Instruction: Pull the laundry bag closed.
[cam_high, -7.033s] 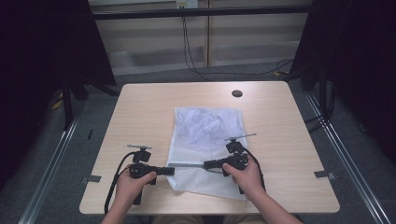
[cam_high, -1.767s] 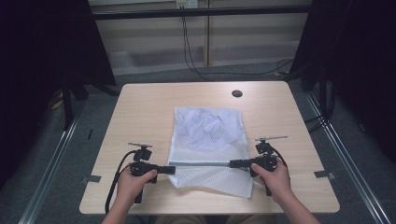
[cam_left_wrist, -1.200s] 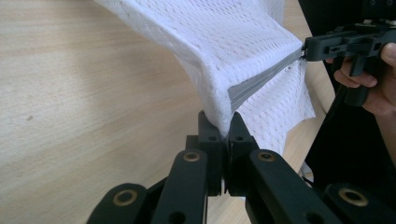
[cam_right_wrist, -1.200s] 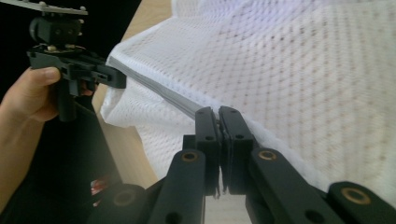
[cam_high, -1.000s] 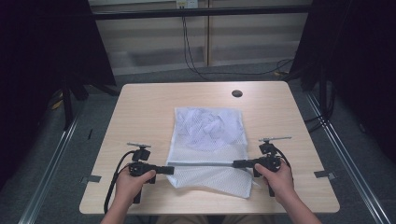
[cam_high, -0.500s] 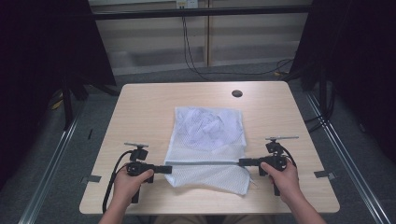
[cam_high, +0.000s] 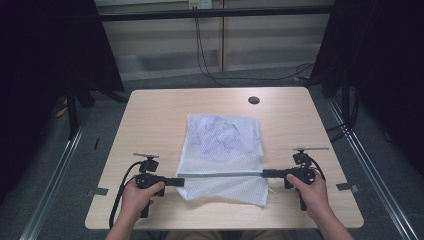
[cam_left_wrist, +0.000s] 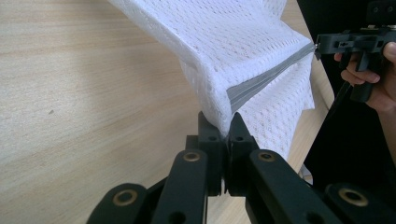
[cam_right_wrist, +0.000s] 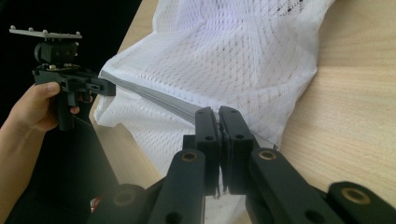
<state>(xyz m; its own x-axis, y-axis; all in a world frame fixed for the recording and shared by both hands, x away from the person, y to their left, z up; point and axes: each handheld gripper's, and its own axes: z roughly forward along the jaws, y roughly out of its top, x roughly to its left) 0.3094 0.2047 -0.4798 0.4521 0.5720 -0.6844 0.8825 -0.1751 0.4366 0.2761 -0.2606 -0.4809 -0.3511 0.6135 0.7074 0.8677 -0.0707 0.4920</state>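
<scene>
A white mesh bag (cam_high: 222, 142) lies flat on the wooden table (cam_high: 150, 120), and its near part is lifted. A grey zipper (cam_high: 222, 174) runs taut along that lifted fold, between my two grippers. My left gripper (cam_high: 181, 181) is shut on the zipper's left end; in the left gripper view the jaws (cam_left_wrist: 223, 125) pinch the mesh bag (cam_left_wrist: 233, 42) where the zipper (cam_left_wrist: 266, 77) begins. My right gripper (cam_high: 264, 173) is shut on the right end; in the right gripper view it (cam_right_wrist: 218, 112) clamps the zipper (cam_right_wrist: 154, 98) at the edge of the bag (cam_right_wrist: 224, 56).
A dark round hole (cam_high: 253, 100) sits in the table's far side. Bare wood lies left and right of the bag. Black curtains and metal floor rails flank the table. The table's near edge is just under both hands.
My right gripper has travelled rightward along the zipper, from the bag's middle to its right edge. The zipper line has stretched straight. The left gripper has barely moved.
</scene>
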